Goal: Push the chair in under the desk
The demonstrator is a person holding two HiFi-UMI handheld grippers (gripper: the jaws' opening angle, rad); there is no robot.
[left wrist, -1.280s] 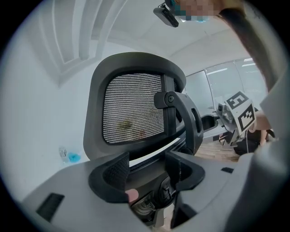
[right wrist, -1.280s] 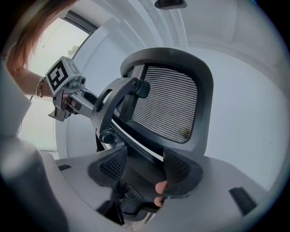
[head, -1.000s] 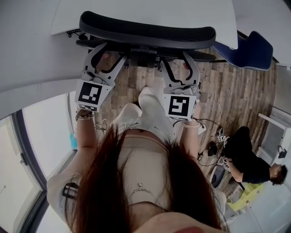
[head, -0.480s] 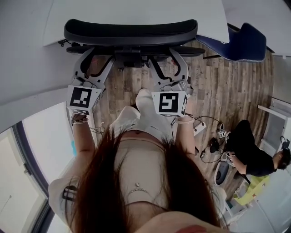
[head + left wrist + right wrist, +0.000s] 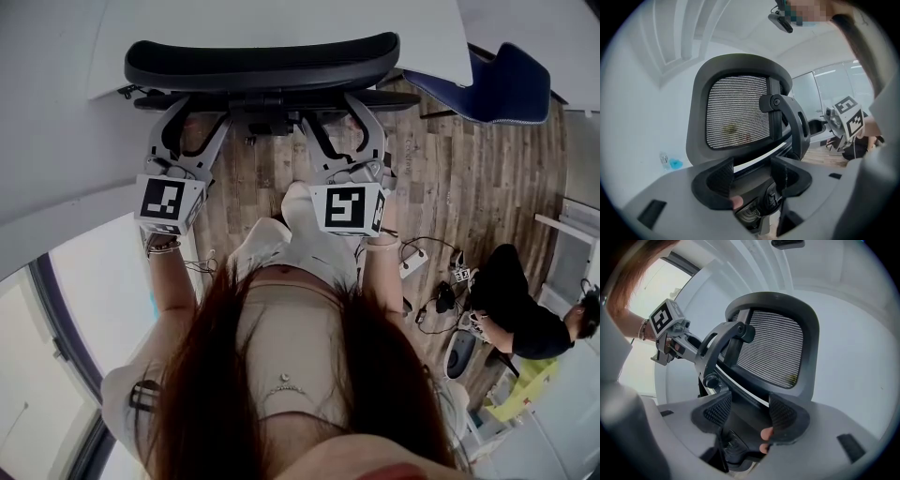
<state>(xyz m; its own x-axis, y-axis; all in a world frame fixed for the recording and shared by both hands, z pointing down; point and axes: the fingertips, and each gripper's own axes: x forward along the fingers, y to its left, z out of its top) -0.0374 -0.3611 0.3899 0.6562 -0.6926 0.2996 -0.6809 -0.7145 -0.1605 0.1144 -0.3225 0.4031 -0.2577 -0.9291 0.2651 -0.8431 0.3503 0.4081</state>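
Grey-brown wood-plank floor point(image 5: 469, 178), evenly lit. White wall point(image 5: 56, 141) at the left, dark-framed window point(image 5: 58, 333) below it. Blue chair point(image 5: 502, 89) just beside the corner of the white table point(image 5: 281, 19). Cables point(image 5: 427, 305) and a power strip point(image 5: 412, 265) on the floor, near a seated person point(image 5: 516, 314) in black.

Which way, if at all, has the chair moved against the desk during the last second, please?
Yes, slightly: the chair has slid left along the desk; the gap from its backrest to the desk's right corner has widened.
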